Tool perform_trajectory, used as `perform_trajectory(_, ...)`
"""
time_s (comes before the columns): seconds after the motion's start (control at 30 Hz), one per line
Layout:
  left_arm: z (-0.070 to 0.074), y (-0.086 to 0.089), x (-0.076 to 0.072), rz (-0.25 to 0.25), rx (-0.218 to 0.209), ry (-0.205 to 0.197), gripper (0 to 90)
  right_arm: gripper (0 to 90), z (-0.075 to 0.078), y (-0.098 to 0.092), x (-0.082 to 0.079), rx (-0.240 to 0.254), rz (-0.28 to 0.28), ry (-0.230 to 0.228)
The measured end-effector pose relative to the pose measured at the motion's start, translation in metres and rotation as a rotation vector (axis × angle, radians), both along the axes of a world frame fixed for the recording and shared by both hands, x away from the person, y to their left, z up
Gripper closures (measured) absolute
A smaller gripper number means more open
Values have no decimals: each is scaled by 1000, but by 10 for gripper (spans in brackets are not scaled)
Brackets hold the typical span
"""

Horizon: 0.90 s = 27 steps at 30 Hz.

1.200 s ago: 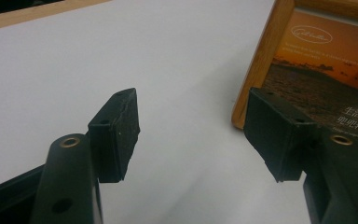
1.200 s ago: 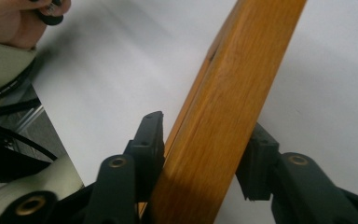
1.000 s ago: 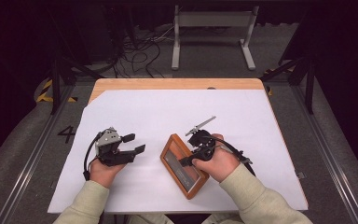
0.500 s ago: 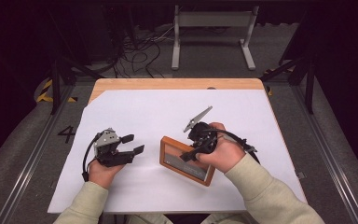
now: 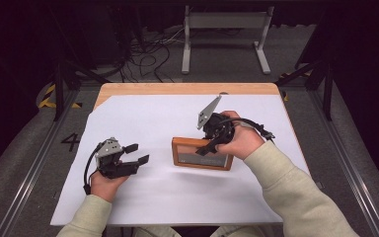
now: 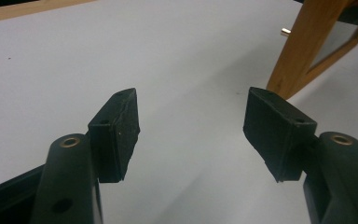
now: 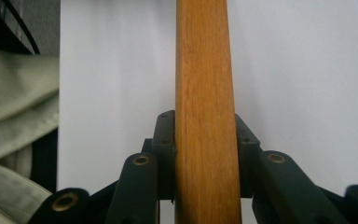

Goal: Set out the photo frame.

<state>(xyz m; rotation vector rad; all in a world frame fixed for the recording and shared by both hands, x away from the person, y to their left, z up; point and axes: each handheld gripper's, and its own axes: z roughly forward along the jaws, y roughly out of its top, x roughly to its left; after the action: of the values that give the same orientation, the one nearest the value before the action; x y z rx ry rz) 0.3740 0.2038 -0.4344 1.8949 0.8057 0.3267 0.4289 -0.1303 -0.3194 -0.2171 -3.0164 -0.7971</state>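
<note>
A wooden picture frame point(image 5: 200, 159) with a grey pane stands tilted on its lower edge at the middle of the white table. My right gripper point(image 5: 208, 148) is shut on its upper rail; its jaws have just been closing, and in the right gripper view both pads of that gripper point(image 7: 205, 154) press the sides of the frame's wood bar point(image 7: 205, 84). My left gripper point(image 5: 137, 154) rests low at the left, open with nothing between its pads, and it points toward the frame. In the left gripper view that gripper point(image 6: 191, 126) faces the frame's corner point(image 6: 303, 51) a short way ahead.
A white sheet point(image 5: 153, 118) covers the table, with a strip of wooden top point(image 5: 187, 89) showing at the far edge. A metal stand point(image 5: 224, 19) and cables point(image 5: 148, 54) are on the floor beyond. The sleeve point(image 7: 9, 98) of the right arm is close beside the right gripper.
The frame lay flat and slanted on the table; my right gripper has raised it onto its edge and moved up and farther away. My left gripper has stayed put.
</note>
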Motion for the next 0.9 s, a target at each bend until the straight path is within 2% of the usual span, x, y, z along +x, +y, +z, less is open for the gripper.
perform_trajectory(0.03,0,0,0,0,0,0,360,699,0,0,0,0,0,0)
perform_trajectory(0.1,0,0,0,0,0,0,360,699,-7,-3,10,-8,26,-6)
perform_trajectory(0.23,-1,-1,1,-1,0,2,360,700,-22,-7,24,-24,55,26)
perform_trajectory(0.33,-1,-1,2,-4,2,5,360,699,-32,-10,32,-32,47,48)
perform_trajectory(0.47,-2,-2,3,-5,1,8,360,698,-39,-18,38,12,43,73)
perform_trajectory(0.57,-2,-3,3,-8,1,6,360,695,-38,-19,39,8,68,36)
perform_trajectory(0.6,-1,-3,3,-7,1,7,360,694,-38,-19,39,8,68,36)
perform_trajectory(0.7,-1,-4,2,-10,1,-1,362,684,-37,-18,39,-12,97,-19)
perform_trajectory(0.8,-1,-4,2,-10,1,2,362,671,-37,-18,41,-14,100,-27)
perform_trajectory(0.87,-1,-5,3,-14,5,3,361,640,-37,-18,42,-20,109,-61)
perform_trajectory(0.9,-2,-5,3,-16,7,4,362,649,-38,-18,42,-17,124,-64)
